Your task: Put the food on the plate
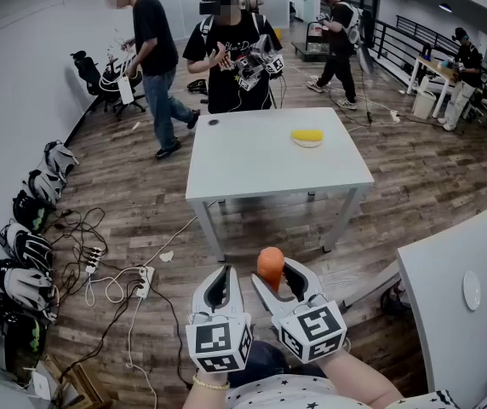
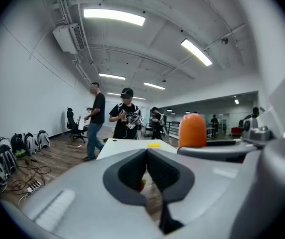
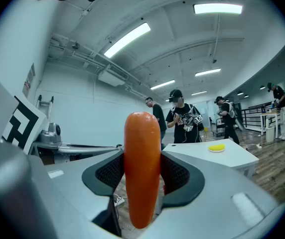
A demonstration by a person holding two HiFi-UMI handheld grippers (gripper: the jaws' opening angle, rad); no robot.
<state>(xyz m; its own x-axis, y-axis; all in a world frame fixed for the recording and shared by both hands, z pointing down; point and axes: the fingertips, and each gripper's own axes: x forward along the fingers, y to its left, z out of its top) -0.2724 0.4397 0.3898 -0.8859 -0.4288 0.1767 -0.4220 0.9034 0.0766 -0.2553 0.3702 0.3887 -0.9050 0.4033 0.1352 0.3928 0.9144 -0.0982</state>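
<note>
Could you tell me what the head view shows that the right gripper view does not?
Only the head view shows the backpacks along the wall, a power strip with cables, and a second white table at the right. Only the right gripper view shows the ceiling lights and the pads pressing on both sides of the carrot. Both show the carrot upright in the right gripper, the white table, the yellow food on it, and people standing behind.

My head camera looks forward and steeply down, with the table [image 1: 252, 156] well ahead. Each gripper camera sits close behind its own jaws, facing out across the room. All three views share that table and its plate [image 1: 307, 144].
</note>
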